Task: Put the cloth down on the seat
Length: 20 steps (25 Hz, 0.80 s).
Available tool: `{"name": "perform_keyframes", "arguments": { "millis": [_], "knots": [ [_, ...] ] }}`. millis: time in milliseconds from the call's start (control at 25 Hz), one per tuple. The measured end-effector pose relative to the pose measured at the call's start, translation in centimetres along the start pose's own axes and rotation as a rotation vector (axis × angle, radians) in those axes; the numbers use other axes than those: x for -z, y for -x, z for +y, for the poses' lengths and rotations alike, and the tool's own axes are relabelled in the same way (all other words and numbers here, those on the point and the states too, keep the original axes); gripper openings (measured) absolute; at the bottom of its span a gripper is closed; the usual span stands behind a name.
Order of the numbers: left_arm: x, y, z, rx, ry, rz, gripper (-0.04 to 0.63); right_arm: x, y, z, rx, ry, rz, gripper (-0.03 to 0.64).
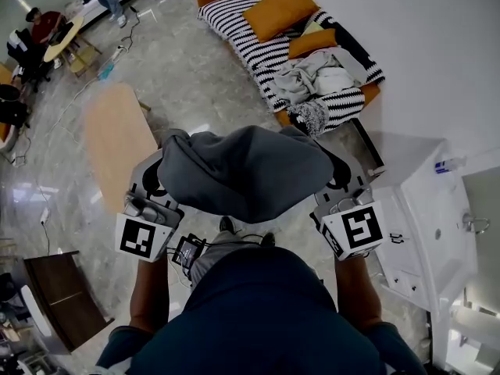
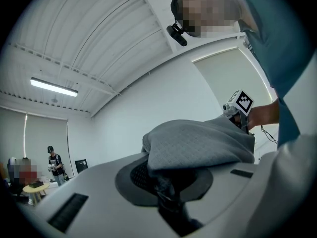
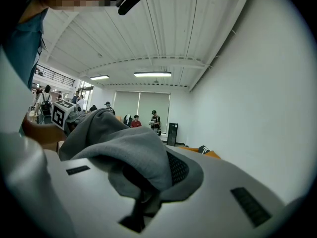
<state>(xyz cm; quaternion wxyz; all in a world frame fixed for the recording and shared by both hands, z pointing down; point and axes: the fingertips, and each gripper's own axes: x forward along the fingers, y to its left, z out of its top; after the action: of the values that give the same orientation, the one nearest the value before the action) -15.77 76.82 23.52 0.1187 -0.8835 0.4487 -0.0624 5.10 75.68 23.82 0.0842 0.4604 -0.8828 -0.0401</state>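
Left gripper (image 2: 166,192): we find its jaws clamped on the grey cloth (image 1: 246,170).
Right gripper (image 3: 141,197): clamped on the other end.
Cloth: slung between both, short of the sofa (image 1: 234,30).
Sofa: holds orange cushions (image 1: 279,10) and crumpled clothes (image 1: 320,76).

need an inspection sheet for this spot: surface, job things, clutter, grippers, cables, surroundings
surface: black-and-white striped sofa seat, partly bare; glossy grey stone floor in front of it.
job's things: grey knit cloth, held up between both grippers, not yet on the seat.
clutter: orange cushions and a heap of pale clothes on the sofa.
grippers: left gripper and right gripper, fingers of each shut on the cloth.
cables: loose cable on the floor; thin wires at the person's waist.
surroundings: light wooden table, white washbasin unit, people at a round table.
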Motion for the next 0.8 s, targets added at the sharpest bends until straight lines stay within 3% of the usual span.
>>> {"name": "perform_keyframes", "arguments": {
  "millis": [520, 800],
  "knots": [
    [1.4, -5.3, 8.6, 0.189, 0.010, -0.075, 0.049, -2.2, -7.7, -0.9, 0.184, 0.009, 0.032, 0.040],
    [2.2, -7.9, 9.3, 0.208, 0.025, -0.077, 0.049, -1.7, -9.2, -2.8, 0.201, 0.008, 0.051, 0.040]
  ]
}}
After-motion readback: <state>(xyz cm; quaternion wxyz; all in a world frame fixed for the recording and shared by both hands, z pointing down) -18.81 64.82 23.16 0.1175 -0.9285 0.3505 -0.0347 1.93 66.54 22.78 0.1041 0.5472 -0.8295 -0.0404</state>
